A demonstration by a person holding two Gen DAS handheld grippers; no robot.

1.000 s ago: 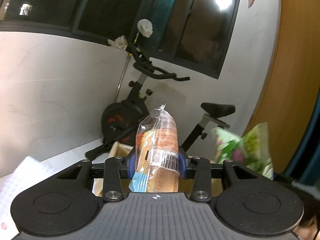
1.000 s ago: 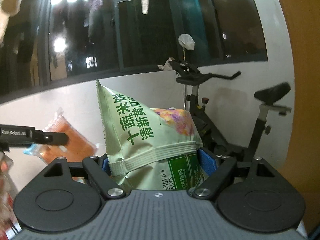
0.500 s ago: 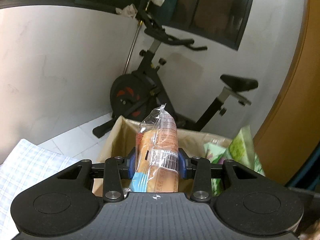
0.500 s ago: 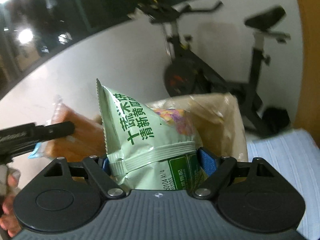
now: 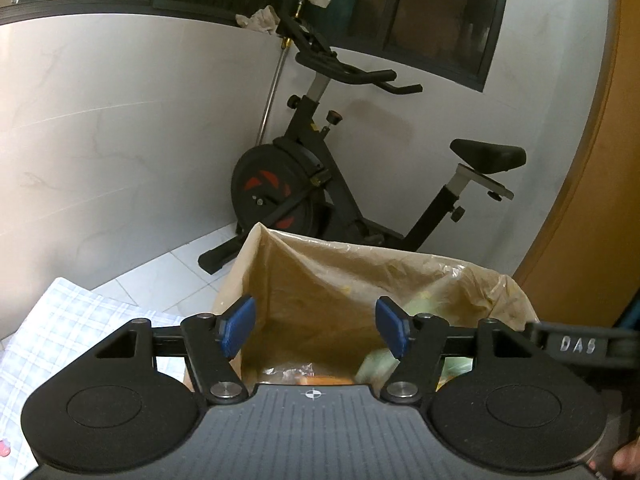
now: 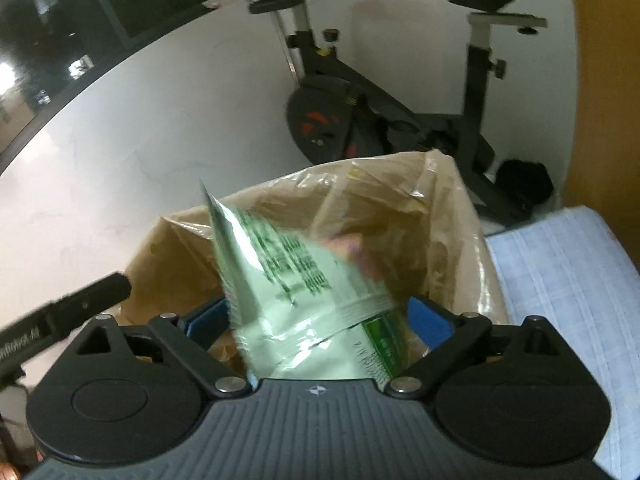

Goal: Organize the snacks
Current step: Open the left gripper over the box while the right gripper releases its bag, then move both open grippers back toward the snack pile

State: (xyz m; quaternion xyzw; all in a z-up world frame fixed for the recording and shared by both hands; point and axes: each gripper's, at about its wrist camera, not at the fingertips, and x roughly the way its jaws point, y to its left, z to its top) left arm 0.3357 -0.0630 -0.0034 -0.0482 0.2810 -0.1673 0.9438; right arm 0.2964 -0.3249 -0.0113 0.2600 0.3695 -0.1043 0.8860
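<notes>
A cardboard box lined with a clear plastic bag (image 5: 360,252) stands just below both grippers. My left gripper (image 5: 315,330) hangs over its opening, jaws opening and nothing between the blue pads (image 5: 236,330). The orange bread packet (image 5: 308,376) lies inside the box, mostly hidden by the gripper body. My right gripper (image 6: 316,320) is over the same box (image 6: 360,172), its jaws opening. The green snack bag (image 6: 296,292) is blurred and tilted between its pads, which no longer press on it. That bag's edge (image 5: 376,360) shows in the left wrist view.
A black exercise bike (image 5: 304,184) stands behind the box against the white wall. A pale blue checked cloth (image 5: 60,328) covers the surface beside the box, and the same cloth (image 6: 560,280) lies to its right. An orange panel (image 5: 592,200) is at the far right.
Both grippers came down over the box. The left one let go of the orange packet, which dropped in. The right jaws spread and the green bag tipped loose.
</notes>
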